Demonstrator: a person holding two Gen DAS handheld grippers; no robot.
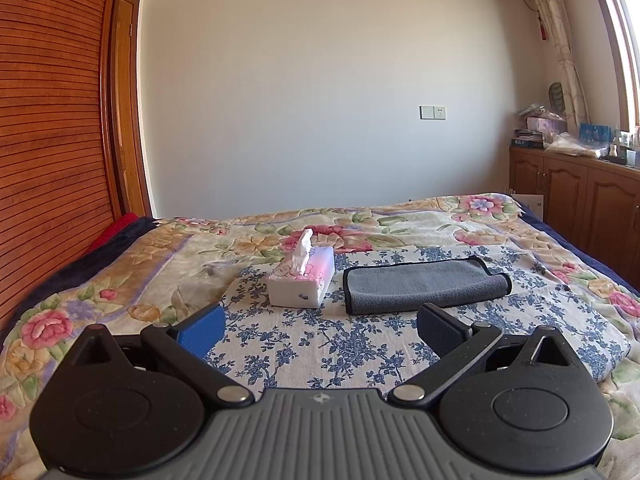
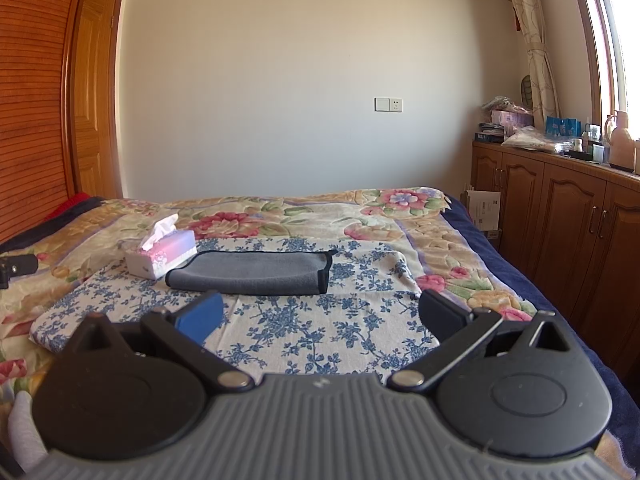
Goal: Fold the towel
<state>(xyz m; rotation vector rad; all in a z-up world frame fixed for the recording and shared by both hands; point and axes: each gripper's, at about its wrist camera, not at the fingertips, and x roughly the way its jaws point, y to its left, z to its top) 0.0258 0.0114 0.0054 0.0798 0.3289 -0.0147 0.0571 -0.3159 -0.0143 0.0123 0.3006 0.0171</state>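
A grey towel with a dark border lies folded over on a blue-flowered cloth on the bed. In the right wrist view the towel lies ahead, left of centre. My left gripper is open and empty, hovering short of the towel, its near edge between the fingers. My right gripper is open and empty, also short of the towel, which lies just beyond its blue left pad.
A pink and white tissue box stands just left of the towel, also in the right wrist view. A flowered bedspread covers the bed. Wooden cabinets with clutter line the right wall. A wooden wardrobe stands left.
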